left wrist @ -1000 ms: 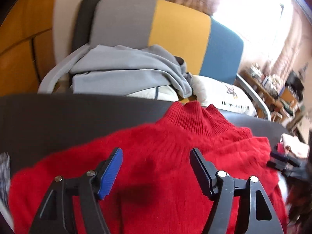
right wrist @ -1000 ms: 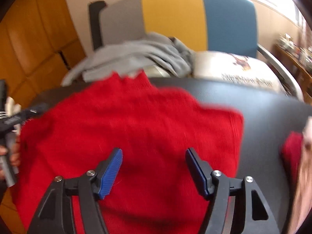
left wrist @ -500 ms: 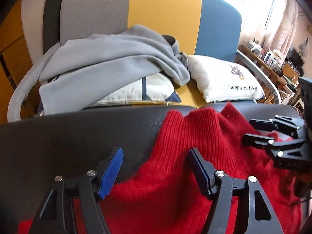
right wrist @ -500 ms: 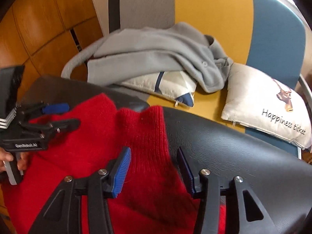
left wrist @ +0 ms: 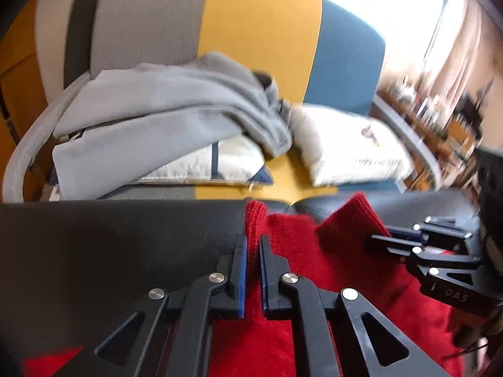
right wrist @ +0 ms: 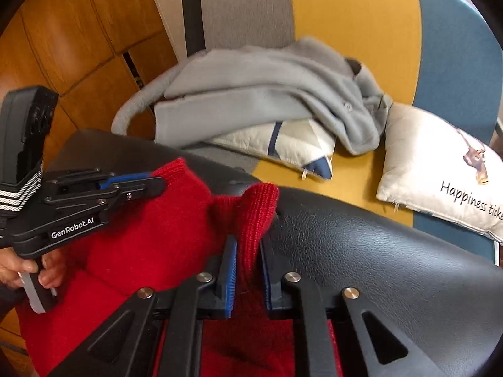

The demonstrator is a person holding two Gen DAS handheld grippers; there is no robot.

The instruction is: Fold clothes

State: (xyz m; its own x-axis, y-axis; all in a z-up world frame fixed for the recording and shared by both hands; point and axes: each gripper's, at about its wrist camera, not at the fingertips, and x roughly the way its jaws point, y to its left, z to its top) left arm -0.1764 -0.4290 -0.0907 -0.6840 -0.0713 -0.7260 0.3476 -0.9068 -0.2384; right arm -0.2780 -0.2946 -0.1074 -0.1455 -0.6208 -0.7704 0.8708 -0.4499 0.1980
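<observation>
A red knit sweater (left wrist: 314, 286) lies on a black leather surface (left wrist: 110, 242), collar toward the far edge. My left gripper (left wrist: 253, 242) pinches the collar's left corner, its jaws closing tight on the knit. At the right of the left wrist view, my right gripper (left wrist: 382, 237) grips the other corner. In the right wrist view the sweater (right wrist: 157, 235) bunches up; the right gripper (right wrist: 248, 245) has a ribbed collar fold between its closing jaws, pads pressing it. The left gripper (right wrist: 157, 180) bites the collar at the left, held by a hand (right wrist: 19, 270).
Beyond the black surface (right wrist: 377, 267) stands a sofa with grey, yellow and blue panels (left wrist: 257, 31). On it lie a grey garment (left wrist: 163, 116) and white pillows (left wrist: 352, 147). Wooden wall panels (right wrist: 78, 47) are at the left; cluttered shelves (left wrist: 440, 116) at the right.
Both grippers went from wide open over the sweater's body to its collar at the far edge and closed on it. The collar corners now stand up from the surface.
</observation>
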